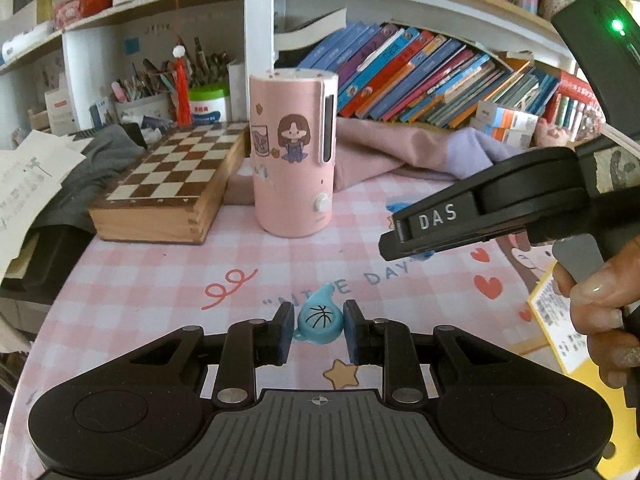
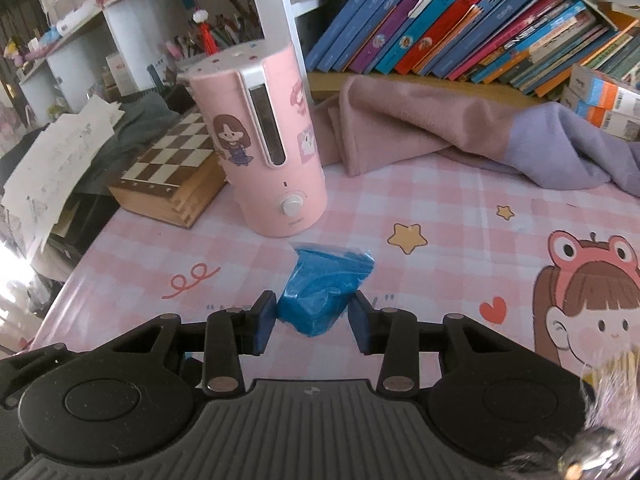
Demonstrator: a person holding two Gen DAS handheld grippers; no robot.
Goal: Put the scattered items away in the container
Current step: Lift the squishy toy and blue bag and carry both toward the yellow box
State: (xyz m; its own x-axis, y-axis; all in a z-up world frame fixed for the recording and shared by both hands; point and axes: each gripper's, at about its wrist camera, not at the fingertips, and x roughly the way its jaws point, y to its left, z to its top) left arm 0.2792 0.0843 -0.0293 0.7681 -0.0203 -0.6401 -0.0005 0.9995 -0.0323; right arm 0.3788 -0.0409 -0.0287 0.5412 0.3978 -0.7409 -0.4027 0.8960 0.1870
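Note:
A pink cylindrical container (image 1: pixel 294 156) with cartoon stickers stands upright on the pink checked mat; it also shows in the right wrist view (image 2: pixel 264 140). My left gripper (image 1: pixel 318 330) has its pads on both sides of a small light-blue drop-shaped charm (image 1: pixel 319 317) with a basketball drawing, lying on the mat. My right gripper (image 2: pixel 312 324) is around a blue packet (image 2: pixel 324 294) in clear wrap, with its pads close to the packet's sides. The right gripper's body (image 1: pixel 480 212) shows in the left wrist view, above the mat at right.
A wooden chessboard box (image 1: pixel 168 188) lies left of the container. A pink and purple cloth (image 2: pixel 440 132) is heaped behind it. Books (image 2: pixel 460 20) fill the shelf at the back. Papers (image 1: pixel 24 192) lie at the left edge. A yellow card (image 1: pixel 560 320) lies at right.

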